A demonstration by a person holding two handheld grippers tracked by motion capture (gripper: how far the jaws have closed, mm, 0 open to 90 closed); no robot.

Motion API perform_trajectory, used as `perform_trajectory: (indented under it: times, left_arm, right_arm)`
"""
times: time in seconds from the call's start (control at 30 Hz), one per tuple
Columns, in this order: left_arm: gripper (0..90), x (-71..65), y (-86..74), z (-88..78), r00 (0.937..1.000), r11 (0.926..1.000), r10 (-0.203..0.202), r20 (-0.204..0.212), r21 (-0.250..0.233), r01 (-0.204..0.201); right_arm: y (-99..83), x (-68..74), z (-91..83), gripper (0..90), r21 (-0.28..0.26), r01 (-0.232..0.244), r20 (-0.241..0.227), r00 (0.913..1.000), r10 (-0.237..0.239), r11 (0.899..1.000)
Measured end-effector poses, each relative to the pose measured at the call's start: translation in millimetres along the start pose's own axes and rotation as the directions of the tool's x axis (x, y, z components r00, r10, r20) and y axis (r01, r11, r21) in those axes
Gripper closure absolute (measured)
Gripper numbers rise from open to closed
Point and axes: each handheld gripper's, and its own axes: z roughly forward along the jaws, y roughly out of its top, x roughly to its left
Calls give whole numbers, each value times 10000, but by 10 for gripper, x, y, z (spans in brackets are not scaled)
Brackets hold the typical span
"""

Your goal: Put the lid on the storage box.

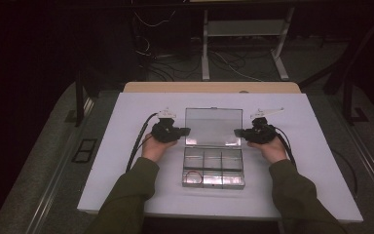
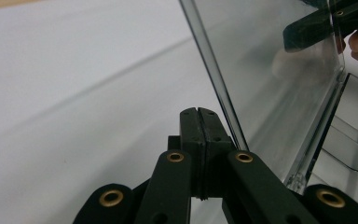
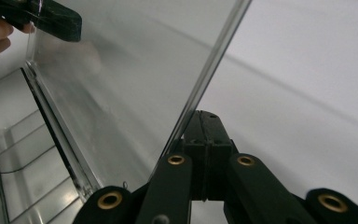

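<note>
On the left, the left gripper (image 1: 184, 130) sits in the person's left hand (image 1: 154, 146), just beside the left edge of the standing lid (image 1: 213, 126). Its jaws are pressed tight together with nothing between them. In the left gripper view the tips are right next to the lid's edge, but I cannot tell if they touch it.

In the middle of the white desk (image 1: 126, 146) is a clear plastic box (image 1: 214, 168). Its lid is open and stands up at the far side. The box has small compartments, and a thin red ring (image 1: 193, 175) lies in the near left one.

On the right, the right gripper (image 1: 238, 132) sits in the right hand (image 1: 274, 149), just beside the lid's right edge. Its jaws are also clenched on nothing.
</note>
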Motion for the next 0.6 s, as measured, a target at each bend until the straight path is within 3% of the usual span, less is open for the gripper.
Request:
perform_trajectory:
  times: [0.4,0.6]
  left_arm:
    - [885,-38,42,-42,10000,9998,80,-16,-198,-80]
    - [829,-25,38,-68,9997,9998,159,-188,-131,-161]
  right_arm:
    - [66,35,-81,892,-452,118,-13,9999,-119,9989]
    - [79,39,-94,892,-505,198,-25,9998,-200,9985]
